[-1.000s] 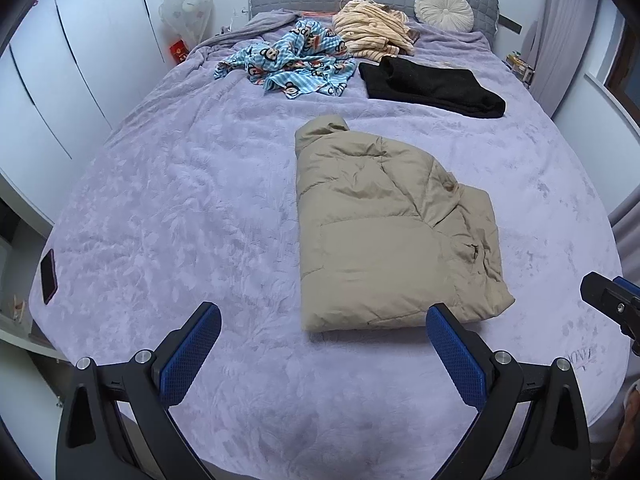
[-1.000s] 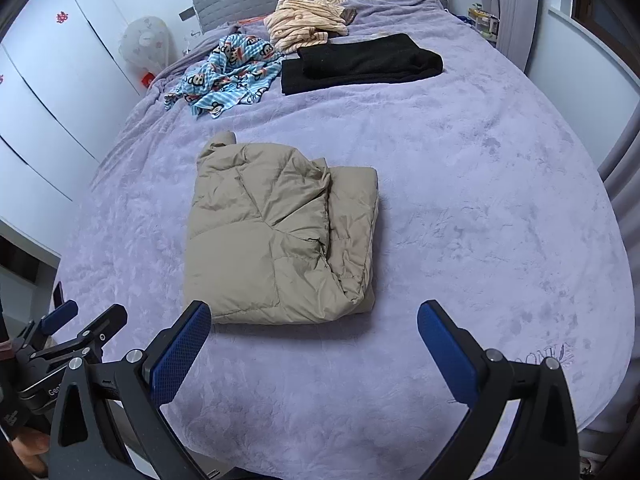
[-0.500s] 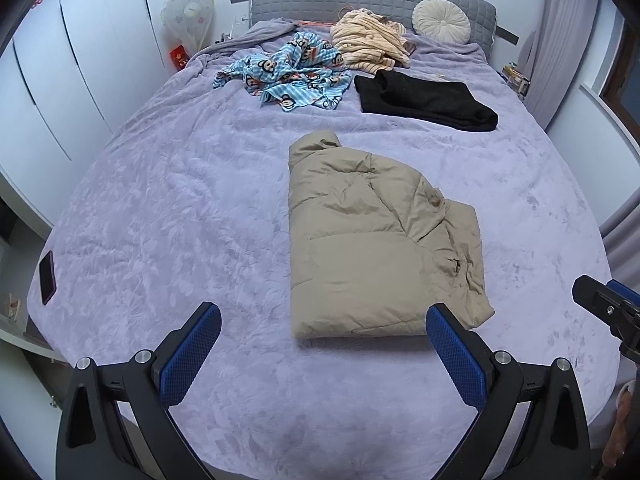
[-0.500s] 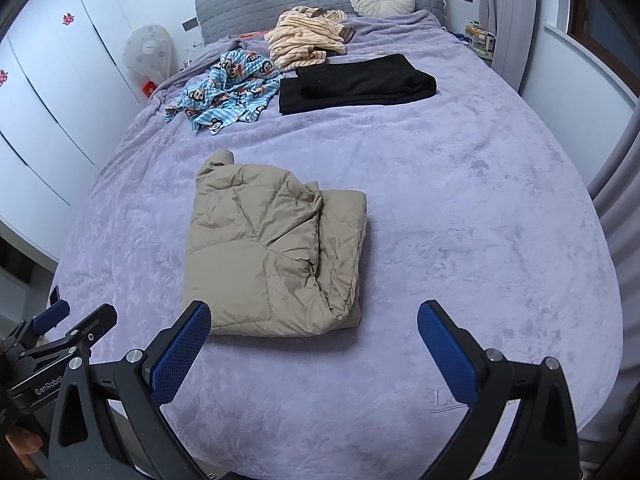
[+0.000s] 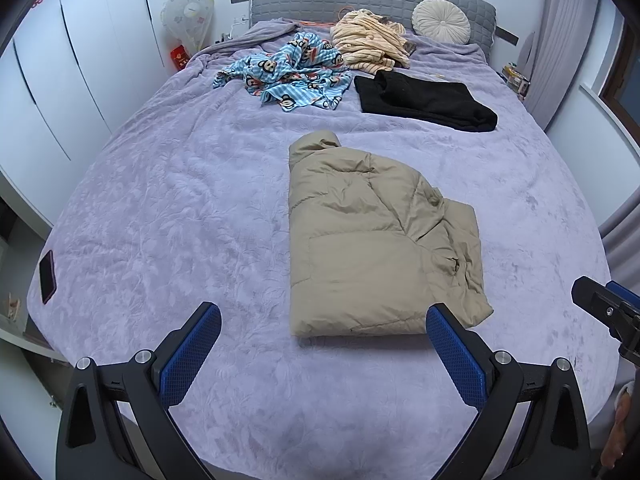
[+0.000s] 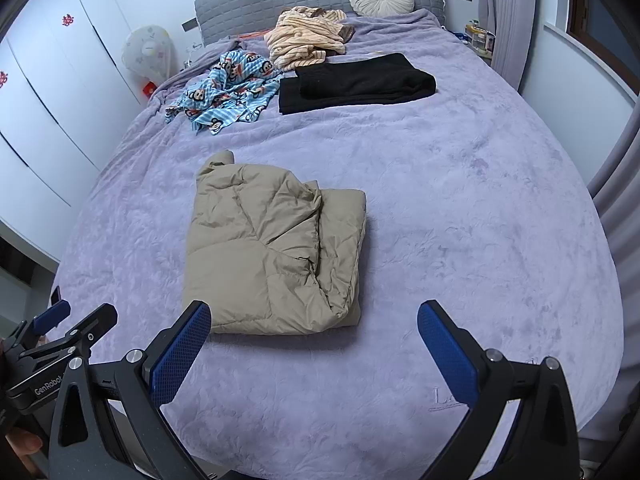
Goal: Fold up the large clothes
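A tan puffer jacket (image 5: 372,240) (image 6: 272,256) lies folded into a thick rectangle in the middle of the purple bedspread (image 5: 180,208) (image 6: 480,208). My left gripper (image 5: 322,320) hovers open above the bed's near edge, just short of the jacket's hem, with nothing between its blue pads. My right gripper (image 6: 314,322) is open too, its left pad (image 6: 180,352) close to the jacket's near edge. Each gripper shows at the edge of the other's view: the right gripper (image 5: 604,312) and the left gripper (image 6: 60,332).
Toward the headboard lie a blue monkey-print garment (image 5: 288,74), a striped beige garment (image 5: 368,42), a folded black garment (image 5: 424,98) and a round cushion (image 5: 440,22). A dark phone (image 5: 47,276) sits at the bed's left edge. White wardrobes (image 5: 60,60) stand left, curtains (image 6: 612,184) right.
Both grippers have drawn back and up from the bed, so the jacket looks smaller and farther. The jacket has not moved and both grippers stay open.
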Action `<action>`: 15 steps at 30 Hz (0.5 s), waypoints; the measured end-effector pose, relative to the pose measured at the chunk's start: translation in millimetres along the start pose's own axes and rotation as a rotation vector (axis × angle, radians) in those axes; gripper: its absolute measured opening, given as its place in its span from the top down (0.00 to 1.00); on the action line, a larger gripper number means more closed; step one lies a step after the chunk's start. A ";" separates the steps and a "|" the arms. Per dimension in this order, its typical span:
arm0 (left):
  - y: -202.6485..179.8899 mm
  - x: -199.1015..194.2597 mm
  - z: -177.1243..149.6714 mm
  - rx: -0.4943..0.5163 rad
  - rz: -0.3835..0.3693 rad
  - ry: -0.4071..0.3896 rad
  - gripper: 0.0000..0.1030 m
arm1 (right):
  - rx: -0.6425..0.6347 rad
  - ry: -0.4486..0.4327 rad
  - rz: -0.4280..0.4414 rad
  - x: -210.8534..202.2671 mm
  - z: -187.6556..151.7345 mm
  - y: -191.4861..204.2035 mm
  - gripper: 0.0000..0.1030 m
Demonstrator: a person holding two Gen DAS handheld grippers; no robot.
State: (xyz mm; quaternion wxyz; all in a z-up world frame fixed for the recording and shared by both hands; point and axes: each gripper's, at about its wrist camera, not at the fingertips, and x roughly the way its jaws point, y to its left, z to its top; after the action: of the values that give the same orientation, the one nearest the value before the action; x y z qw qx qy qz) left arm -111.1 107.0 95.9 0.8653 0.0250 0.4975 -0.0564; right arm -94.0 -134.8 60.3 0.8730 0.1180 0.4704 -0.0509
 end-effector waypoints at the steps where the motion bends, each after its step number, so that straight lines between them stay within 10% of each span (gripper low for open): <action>1: 0.2 0.2 0.1 0.000 0.000 0.000 0.00 | 0.000 0.000 0.000 0.0 0.1 -0.2 0.00; 15: 4.9 -2.0 -2.0 -0.013 0.004 0.000 0.00 | 0.000 0.000 -0.001 -0.1 -0.9 1.3 0.00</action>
State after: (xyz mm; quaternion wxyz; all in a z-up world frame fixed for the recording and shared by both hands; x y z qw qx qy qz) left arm -113.2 112.2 96.6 0.8654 0.0204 0.4980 -0.0514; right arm -94.5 -133.3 60.1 0.8731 0.1176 0.4703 -0.0512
